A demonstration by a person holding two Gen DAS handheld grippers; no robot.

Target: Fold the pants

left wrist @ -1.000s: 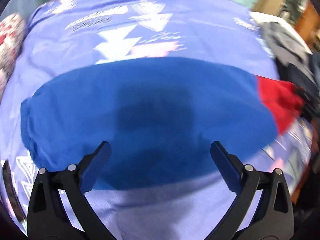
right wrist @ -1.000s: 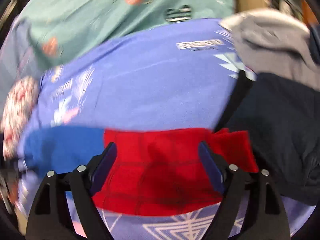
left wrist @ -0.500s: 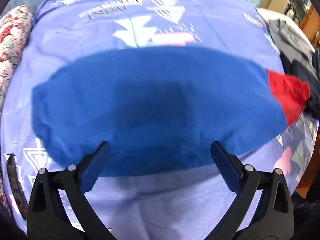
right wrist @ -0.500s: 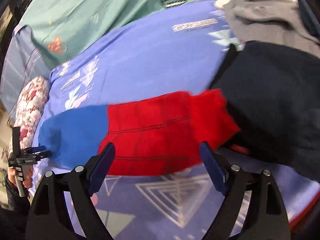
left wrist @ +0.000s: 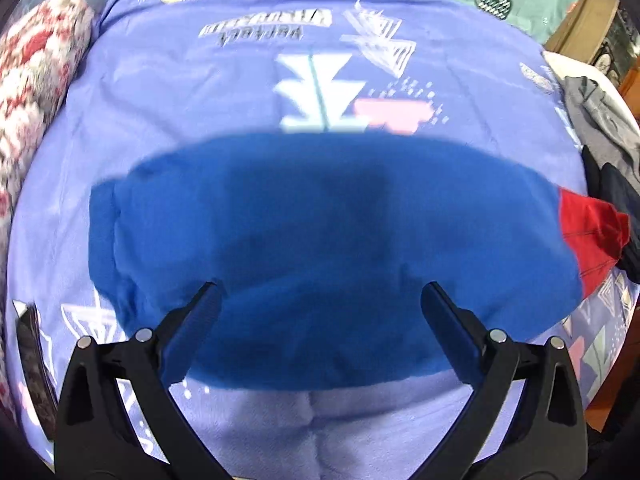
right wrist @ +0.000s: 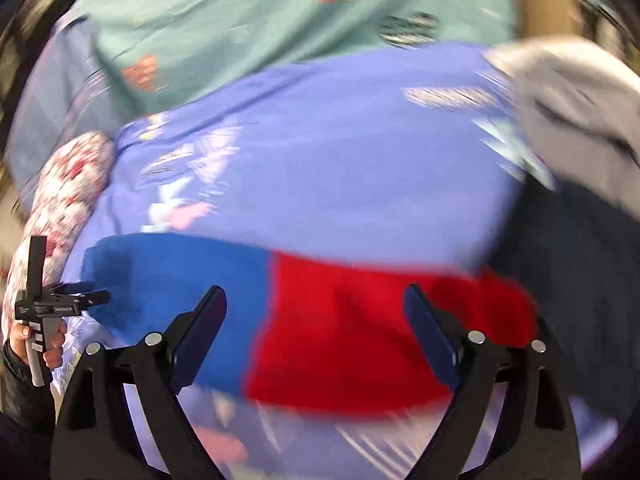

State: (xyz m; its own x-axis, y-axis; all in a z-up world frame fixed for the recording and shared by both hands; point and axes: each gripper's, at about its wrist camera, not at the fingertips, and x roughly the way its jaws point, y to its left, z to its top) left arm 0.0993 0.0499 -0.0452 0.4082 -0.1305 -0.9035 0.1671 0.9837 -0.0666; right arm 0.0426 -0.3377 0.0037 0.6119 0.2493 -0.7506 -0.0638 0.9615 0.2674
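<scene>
The pants [left wrist: 320, 240] lie flat across a lilac printed sheet [left wrist: 240, 92], blue over most of their length with a red end [left wrist: 592, 236] at the right. My left gripper [left wrist: 320, 300] is open and empty above the blue part's near edge. In the right wrist view the blue part [right wrist: 180, 276] joins the red part [right wrist: 360, 328]. My right gripper [right wrist: 316, 304] is open and empty over that join. The left gripper [right wrist: 84, 300] also shows at the far left, near the blue end.
A pile of dark and grey clothes [right wrist: 580, 200] lies right of the pants and shows in the left wrist view [left wrist: 604, 136]. A red-and-white floral bundle [left wrist: 32, 92] lies at the left. A teal printed sheet [right wrist: 260, 20] covers the far side.
Both grippers have drawn back from the pants and stayed open. The right wrist view swings back toward the far side and is blurred. The pants lie where they were.
</scene>
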